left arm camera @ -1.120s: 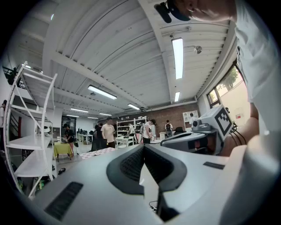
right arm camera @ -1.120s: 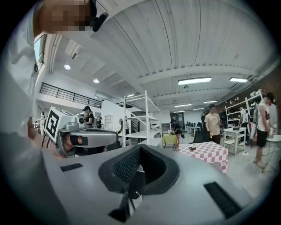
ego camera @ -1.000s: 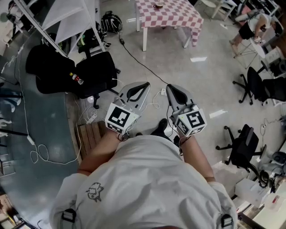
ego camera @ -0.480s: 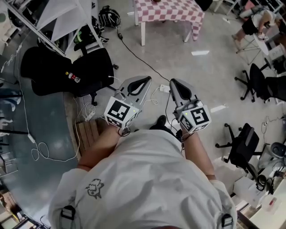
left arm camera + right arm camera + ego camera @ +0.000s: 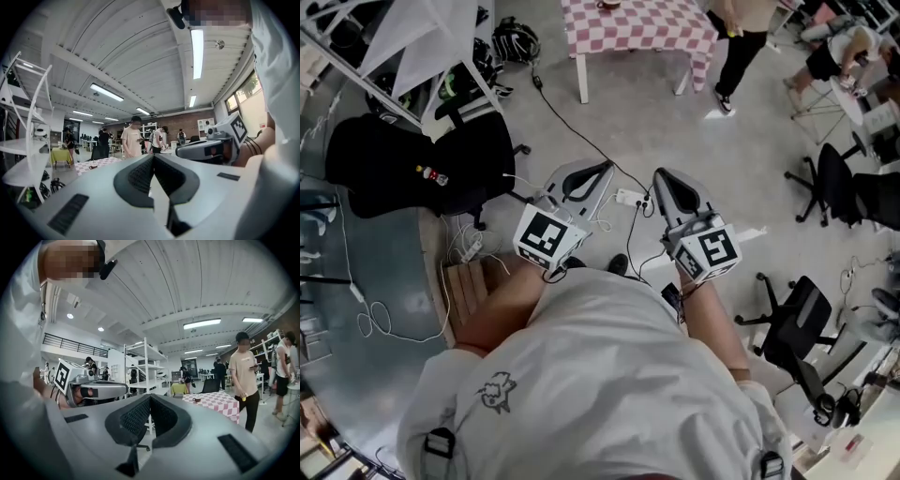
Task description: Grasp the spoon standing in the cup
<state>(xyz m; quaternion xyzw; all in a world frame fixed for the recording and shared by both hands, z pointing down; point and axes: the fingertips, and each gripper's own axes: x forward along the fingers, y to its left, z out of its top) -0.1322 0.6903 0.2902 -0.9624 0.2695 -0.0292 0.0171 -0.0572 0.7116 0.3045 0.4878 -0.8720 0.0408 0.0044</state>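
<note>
Grey left gripper (image 5: 153, 158) and grey right gripper (image 5: 150, 397) are held clenched, empty. A small dark cup (image 5: 197, 399) on a red-and-white checked table (image 5: 219, 404) is seen well ahead of both.

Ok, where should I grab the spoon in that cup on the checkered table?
Probably its handle above the cup rim, from straight above, if it stands upright. On the far checkered table it's too small to make out.

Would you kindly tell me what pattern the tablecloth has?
Red-and-white checks; the tablecloth shows best in the head view.
</note>
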